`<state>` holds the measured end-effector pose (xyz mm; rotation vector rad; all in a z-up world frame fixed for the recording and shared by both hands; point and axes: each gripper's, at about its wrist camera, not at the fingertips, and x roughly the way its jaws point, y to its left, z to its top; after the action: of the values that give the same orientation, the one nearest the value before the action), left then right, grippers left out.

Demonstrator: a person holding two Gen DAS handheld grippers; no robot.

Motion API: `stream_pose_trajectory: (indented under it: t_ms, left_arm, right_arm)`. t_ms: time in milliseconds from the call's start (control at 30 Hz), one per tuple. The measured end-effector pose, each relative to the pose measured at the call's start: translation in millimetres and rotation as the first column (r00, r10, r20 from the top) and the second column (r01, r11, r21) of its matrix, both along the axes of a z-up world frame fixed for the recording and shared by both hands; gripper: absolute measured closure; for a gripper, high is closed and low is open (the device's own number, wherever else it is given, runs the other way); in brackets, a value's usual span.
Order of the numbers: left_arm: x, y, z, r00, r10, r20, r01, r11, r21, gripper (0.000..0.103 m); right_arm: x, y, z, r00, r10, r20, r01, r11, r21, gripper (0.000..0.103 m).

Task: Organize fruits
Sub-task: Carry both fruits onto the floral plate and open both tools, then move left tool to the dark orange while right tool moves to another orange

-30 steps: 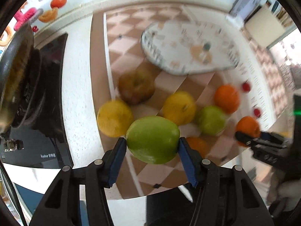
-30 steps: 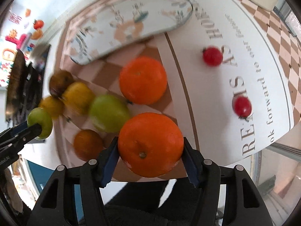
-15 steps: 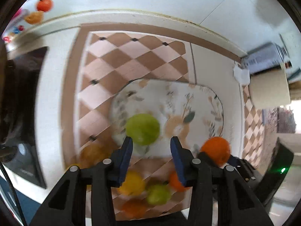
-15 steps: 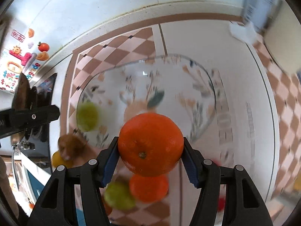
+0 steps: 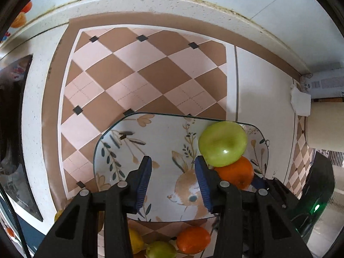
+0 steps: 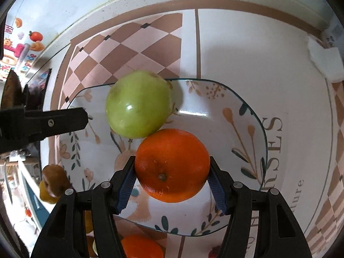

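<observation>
Fruits are being gathered onto the patterned plate, which sits on the checked mat on the table, so the plate serves as the collecting place and the loose pieces wait at its near edge.

Largest of what is on it, the green apple rests free on the plate at about 11 o'clock in the right wrist view and touches the orange just below it. Nothing grips it, so it looks already delivered.

The orange sits over the plate's middle, toward 6 o'clock, between the right gripper's blue pads. The fingers appear closed on its two sides; whether it already bears on the plate I cannot tell. I judge it is being set beside the apple to keep the pile compact.

The left gripper hovers over the plate with its fingers apart and nothing between them; the apple lies at 2 o'clock from it, clear of the right pad.

Below the plate at 6 o'clock, a second orange, a smaller green fruit and a yellow fruit are yet to be moved. A brown fruit lies at 8 o'clock.
</observation>
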<state>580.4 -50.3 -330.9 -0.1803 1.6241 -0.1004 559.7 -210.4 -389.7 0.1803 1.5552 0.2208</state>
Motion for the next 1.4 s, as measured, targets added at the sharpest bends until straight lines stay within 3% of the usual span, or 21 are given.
stream_pose_trajectory:
  t_ms: [100,133,167,200,300,367,467,833,1167,1400]
  left_arm:
    - [-8,6,3,1.000,0.000,0.013,-0.001,0.999,0.046,0.063]
    - [-11,8,5,1.000,0.000,0.020,-0.001,0.998,0.067,0.063]
    - [-16,11,8,0.999,0.000,0.034,-0.003,0.996,0.089,0.062]
    - [-20,13,11,0.999,0.000,0.046,-0.004,0.995,0.097,0.061]
    - [-35,18,20,0.997,-0.016,0.071,0.006,0.992,0.130,0.045]
    - [-45,19,28,0.995,-0.037,0.091,0.022,0.988,0.153,0.025]
    - [-62,20,41,0.990,-0.061,0.126,0.038,0.983,0.177,0.024]
    - [-128,26,94,0.961,-0.111,0.253,0.070,0.984,0.166,0.024]
    - [-181,32,147,0.910,-0.131,0.393,0.061,0.981,0.186,0.024]
    - [-204,40,166,0.900,-0.110,0.422,0.045,0.986,0.161,0.024]
  right_arm:
    - [-3,-5,2,1.000,0.012,-0.017,-0.012,1.000,-0.010,0.033]
    - [-8,-5,8,1.000,0.005,-0.015,-0.005,1.000,-0.007,0.026]
    - [-11,-5,12,1.000,-0.001,-0.008,0.001,1.000,-0.018,0.012]
    - [-15,-5,17,1.000,-0.006,0.002,0.006,0.999,-0.035,0.010]
    - [-25,-4,32,0.999,-0.029,0.016,0.030,0.997,-0.074,0.010]
    - [-33,-1,43,0.999,-0.042,0.030,0.044,0.994,-0.097,0.010]
    - [-50,3,61,0.996,-0.062,0.062,0.071,0.988,-0.141,0.010]
    - [-130,-3,132,0.975,-0.118,0.187,0.146,0.979,-0.142,0.010]
    - [-185,3,200,0.944,-0.116,0.309,0.169,0.974,-0.150,0.010]
    - [-205,10,226,0.926,-0.121,0.357,0.174,0.977,-0.120,0.010]
